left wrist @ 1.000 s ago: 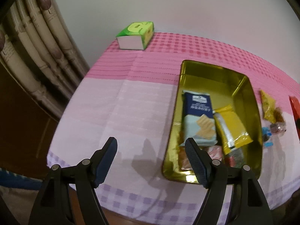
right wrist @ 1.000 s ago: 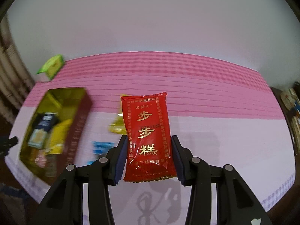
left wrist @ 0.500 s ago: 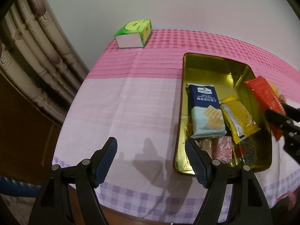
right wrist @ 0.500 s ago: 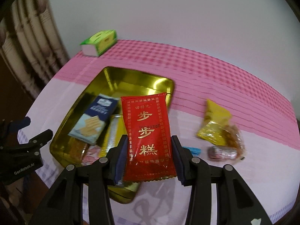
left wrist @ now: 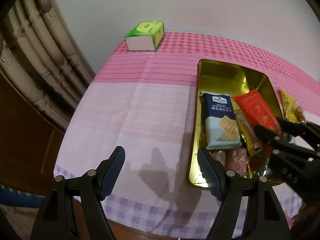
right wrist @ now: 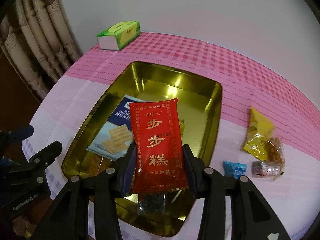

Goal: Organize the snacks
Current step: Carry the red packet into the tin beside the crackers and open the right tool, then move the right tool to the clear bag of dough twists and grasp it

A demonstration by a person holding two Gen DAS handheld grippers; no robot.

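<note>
The right gripper (right wrist: 158,166) points steeply down over the near end of the gold tin (right wrist: 217,118), its jaws clamped on the lower half of one red packet (right wrist: 158,140), which stands upright between the pads and rises toward 12 o'clock above the tin's interior. The left gripper (left wrist: 161,172) also tilts downward, jaws apart and holding nothing, over bare tablecloth (left wrist: 130,110) with the tin's left wall at its 2 o'clock.

Count: one gold tin; one red packet; one blue cracker packet (right wrist: 115,136) lying flat in the tin at 10 o'clock of the right gripper; one yellow packet (left wrist: 247,138) and further small wrapped items in the tin, number unclear. On the cloth at 3 o'clock of the right gripper: one yellow nut bag (right wrist: 262,138), one small blue sweet (right wrist: 234,169), one clear-wrapped sweet (right wrist: 266,169). One green tissue box (right wrist: 118,35) sits at the far corner, 11 o'clock.
</note>
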